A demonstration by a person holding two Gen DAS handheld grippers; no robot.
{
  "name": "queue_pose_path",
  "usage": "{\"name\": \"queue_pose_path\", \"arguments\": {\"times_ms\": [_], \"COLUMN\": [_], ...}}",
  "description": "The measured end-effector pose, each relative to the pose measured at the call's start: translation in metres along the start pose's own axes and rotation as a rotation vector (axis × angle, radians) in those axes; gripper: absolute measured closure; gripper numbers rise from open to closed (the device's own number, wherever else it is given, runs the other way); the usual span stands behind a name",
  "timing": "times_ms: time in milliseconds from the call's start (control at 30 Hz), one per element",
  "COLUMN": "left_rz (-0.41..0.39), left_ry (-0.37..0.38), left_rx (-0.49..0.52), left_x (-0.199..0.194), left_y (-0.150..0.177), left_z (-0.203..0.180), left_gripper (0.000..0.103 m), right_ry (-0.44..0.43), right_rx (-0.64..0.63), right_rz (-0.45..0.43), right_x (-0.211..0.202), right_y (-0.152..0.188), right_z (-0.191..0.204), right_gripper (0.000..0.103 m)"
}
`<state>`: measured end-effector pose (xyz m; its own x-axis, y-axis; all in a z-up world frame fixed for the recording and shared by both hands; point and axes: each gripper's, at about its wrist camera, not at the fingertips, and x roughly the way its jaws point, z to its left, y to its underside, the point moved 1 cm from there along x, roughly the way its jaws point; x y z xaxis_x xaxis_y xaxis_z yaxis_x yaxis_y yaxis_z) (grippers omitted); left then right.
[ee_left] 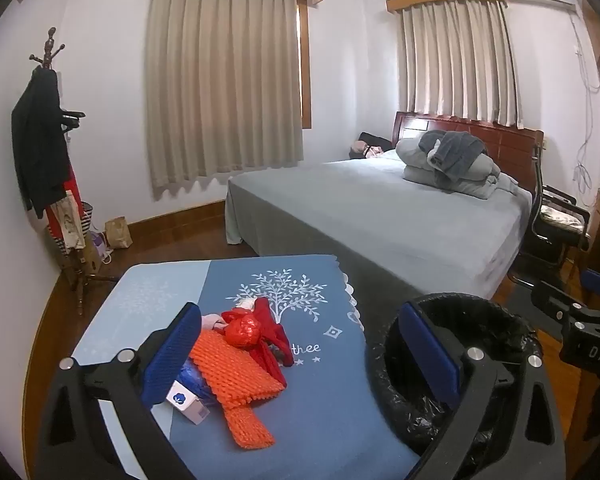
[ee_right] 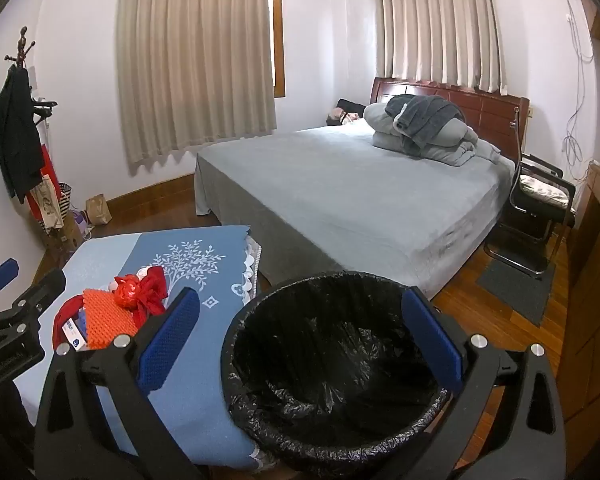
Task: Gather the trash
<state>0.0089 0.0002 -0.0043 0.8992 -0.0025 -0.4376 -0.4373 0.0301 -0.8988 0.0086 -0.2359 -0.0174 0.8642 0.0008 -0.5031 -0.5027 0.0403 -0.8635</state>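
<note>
One orange foam net (ee_left: 236,376), long axis near-to-far; one red wrapper ball (ee_left: 242,330); one bin (ee_right: 332,364), right. Left gripper (ee_left: 300,360) and right gripper (ee_right: 300,344): both wide, empty.

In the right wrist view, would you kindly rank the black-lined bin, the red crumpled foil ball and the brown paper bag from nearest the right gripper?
1. Black-lined bin, directly under the right gripper.
2. Red crumpled foil ball, on the table, left.
3. Brown paper bag, on the floor by the far wall.

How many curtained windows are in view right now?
2. One curtain hangs on the wall left of the bed; the other curtain hangs behind the headboard. Others may lie outside the frames.
</note>
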Motion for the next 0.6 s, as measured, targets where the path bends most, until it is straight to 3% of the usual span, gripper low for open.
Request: {"name": "queue_pose_path", "arguments": {"times_ms": [600], "left_rz": [-0.002], "left_ry": [-0.003], "left_rx": [0.005], "left_x": [0.0], "left_y": [0.0], "left_z": [0.0], "left_gripper": [0.006], "right_ry": [-0.001], "right_rx": [-0.002], "right_rz": [0.001], "right_x": [-0.001], "right_y": [0.001], "right_z": [-0.0004], "right_gripper": [0.005]}}
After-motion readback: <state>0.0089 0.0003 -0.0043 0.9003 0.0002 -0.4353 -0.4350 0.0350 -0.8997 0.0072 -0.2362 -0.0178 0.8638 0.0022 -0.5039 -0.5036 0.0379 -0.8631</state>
